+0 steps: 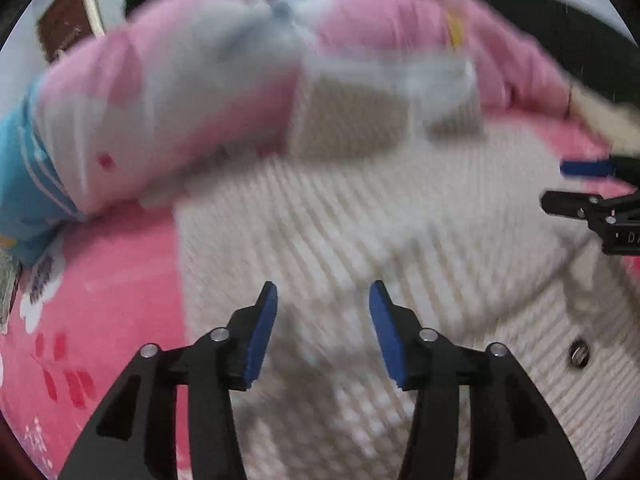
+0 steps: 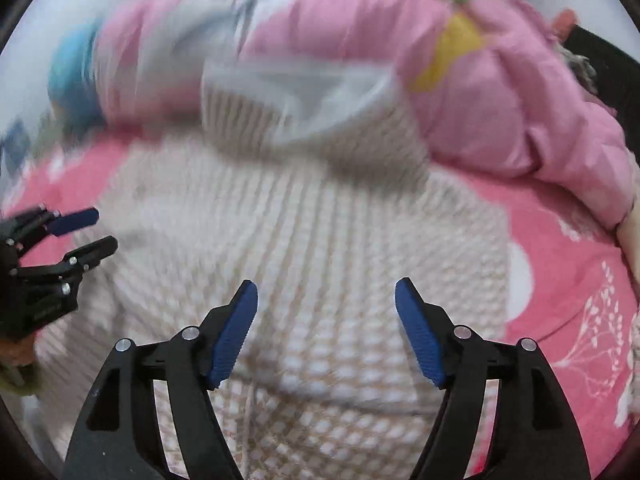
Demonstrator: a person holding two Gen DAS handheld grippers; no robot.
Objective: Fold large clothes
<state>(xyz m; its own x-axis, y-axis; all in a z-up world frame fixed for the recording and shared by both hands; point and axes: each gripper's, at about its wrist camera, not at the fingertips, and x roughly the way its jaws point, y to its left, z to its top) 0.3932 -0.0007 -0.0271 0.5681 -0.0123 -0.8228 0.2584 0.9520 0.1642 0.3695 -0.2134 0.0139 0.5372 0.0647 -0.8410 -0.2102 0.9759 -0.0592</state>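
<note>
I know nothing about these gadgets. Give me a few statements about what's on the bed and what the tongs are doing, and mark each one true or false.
1. The cream knit sweater lies on a pink sheet. True.
2. The right tongs are clamped on the sweater. False: their jaws stand apart above the knit, gripping nothing.
3. The left tongs are open. True.
4. A green blanket is bunched behind the sweater. False: the bunched bedding is a pink quilt.
5. Each camera shows the other tongs at its edge. True: the left view shows the right pair at its right edge, the right view the left pair at its left edge.
</note>
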